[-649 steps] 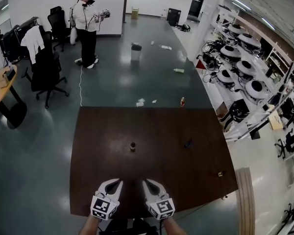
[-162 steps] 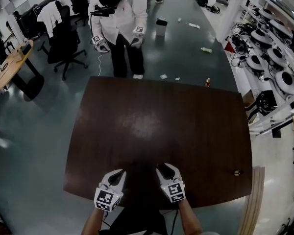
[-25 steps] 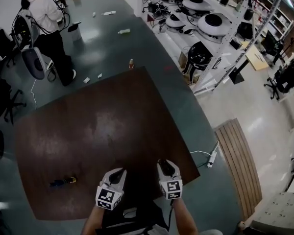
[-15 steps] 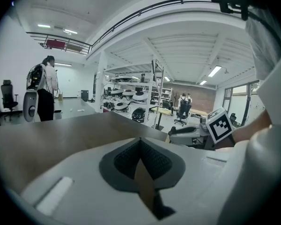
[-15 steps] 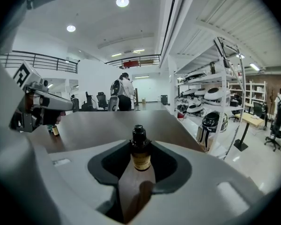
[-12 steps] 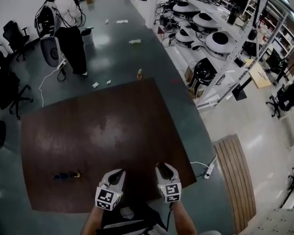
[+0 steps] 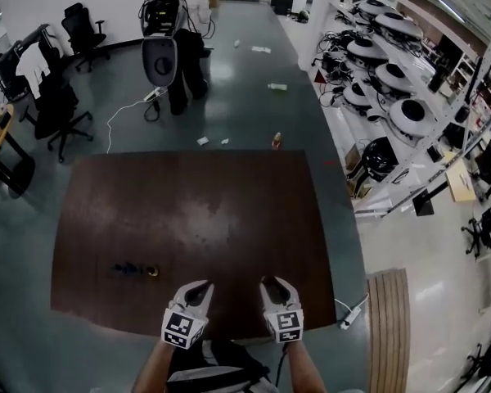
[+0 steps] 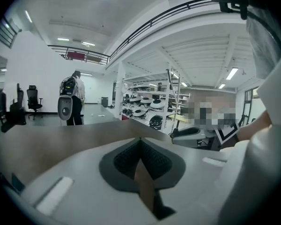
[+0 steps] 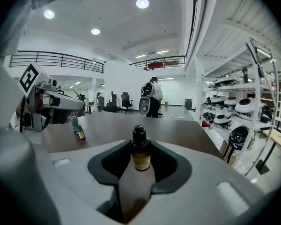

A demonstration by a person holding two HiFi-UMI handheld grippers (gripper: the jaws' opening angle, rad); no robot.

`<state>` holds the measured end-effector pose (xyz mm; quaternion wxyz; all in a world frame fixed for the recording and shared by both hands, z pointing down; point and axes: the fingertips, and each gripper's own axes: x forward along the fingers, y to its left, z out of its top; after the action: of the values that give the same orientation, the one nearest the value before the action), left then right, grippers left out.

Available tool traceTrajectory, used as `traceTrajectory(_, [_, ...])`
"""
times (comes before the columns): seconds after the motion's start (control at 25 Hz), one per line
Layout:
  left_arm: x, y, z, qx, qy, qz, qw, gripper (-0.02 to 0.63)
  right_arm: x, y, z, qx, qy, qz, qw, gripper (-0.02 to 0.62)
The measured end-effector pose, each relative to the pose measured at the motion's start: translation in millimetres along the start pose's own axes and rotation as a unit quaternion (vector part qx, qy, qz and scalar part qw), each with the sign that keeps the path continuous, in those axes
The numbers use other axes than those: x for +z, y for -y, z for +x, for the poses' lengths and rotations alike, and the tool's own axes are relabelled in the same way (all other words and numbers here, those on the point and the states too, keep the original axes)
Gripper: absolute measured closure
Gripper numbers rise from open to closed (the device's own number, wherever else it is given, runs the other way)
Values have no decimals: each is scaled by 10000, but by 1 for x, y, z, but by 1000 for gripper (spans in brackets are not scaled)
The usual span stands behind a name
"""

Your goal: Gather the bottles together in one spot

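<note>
Right gripper view: bottle (image 9: pixel 141 157) upright, axis vertical.

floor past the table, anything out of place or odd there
Yes. A small bottle stands on the floor just past the far edge of the table. What looks like a pale bottle lies flat farther off, and paper scraps lie nearby. It all reads as loose litter on a walkway.
</note>
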<state>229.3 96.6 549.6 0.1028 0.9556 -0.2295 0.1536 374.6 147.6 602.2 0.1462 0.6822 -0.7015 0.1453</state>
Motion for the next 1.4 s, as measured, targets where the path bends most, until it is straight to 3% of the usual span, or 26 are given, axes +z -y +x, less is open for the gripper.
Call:
traceTrajectory(0.4, [-21, -66, -57, 844, 45, -370, 9957, 605, 41, -76, 45, 918, 95, -517, 9944, 465])
traceTrajectory(0.76, [-34, -113, -103, 1366, 94, -644, 9885, 606, 49, -150, 81, 1652, 62, -772, 9832, 465])
traceTrajectory(1.12, [-43, -147, -127, 1632, 67, -732, 9838, 606, 54, -204, 107, 2178, 35, -960, 9713, 464])
traceTrajectory(1.4, [-62, -161, -134, 1676, 20, -783, 9827, 606, 41, -225, 120, 2315, -47, -997, 9677, 464])
